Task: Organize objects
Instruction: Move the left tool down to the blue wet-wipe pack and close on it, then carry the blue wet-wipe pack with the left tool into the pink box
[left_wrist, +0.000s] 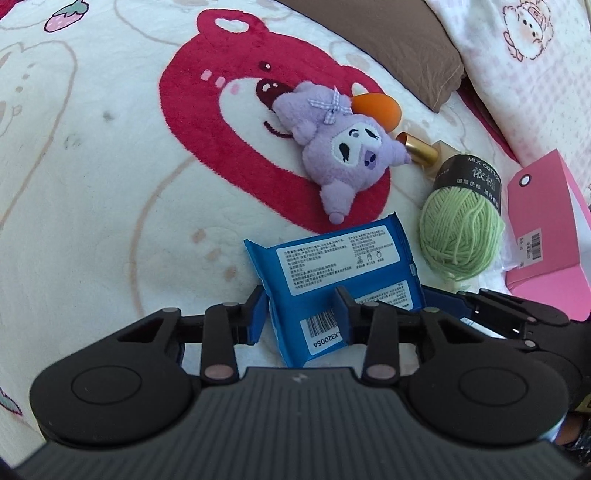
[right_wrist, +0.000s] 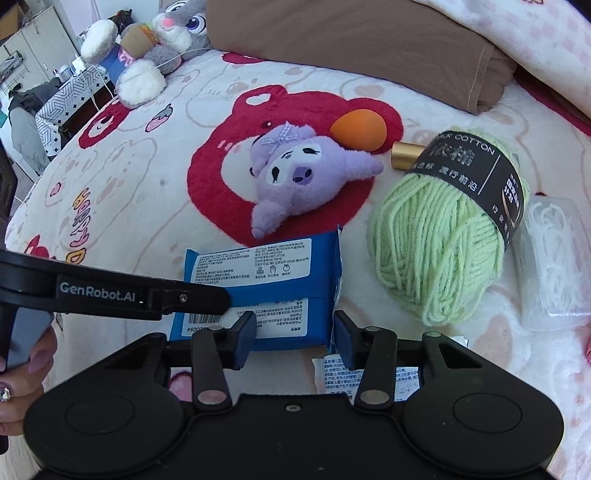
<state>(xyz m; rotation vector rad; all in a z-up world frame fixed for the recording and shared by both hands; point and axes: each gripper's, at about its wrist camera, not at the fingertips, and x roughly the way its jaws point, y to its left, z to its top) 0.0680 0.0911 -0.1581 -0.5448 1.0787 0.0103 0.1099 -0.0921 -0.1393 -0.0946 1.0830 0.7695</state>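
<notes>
Blue wipes packet (left_wrist: 332, 280), lying on the bed at six o'clock of the purple plush (left_wrist: 343, 147), is pinched by left claw (left_wrist: 301, 314) and right claw (right_wrist: 291, 332); opposed pulls could tear its wrapper.

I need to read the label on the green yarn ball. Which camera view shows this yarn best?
The right wrist view: the green yarn ball is large and near there, with its black label wrapped around and the print facing the camera. In the left wrist view the yarn is smaller, near the right edge, and the label print is harder to read.
</notes>
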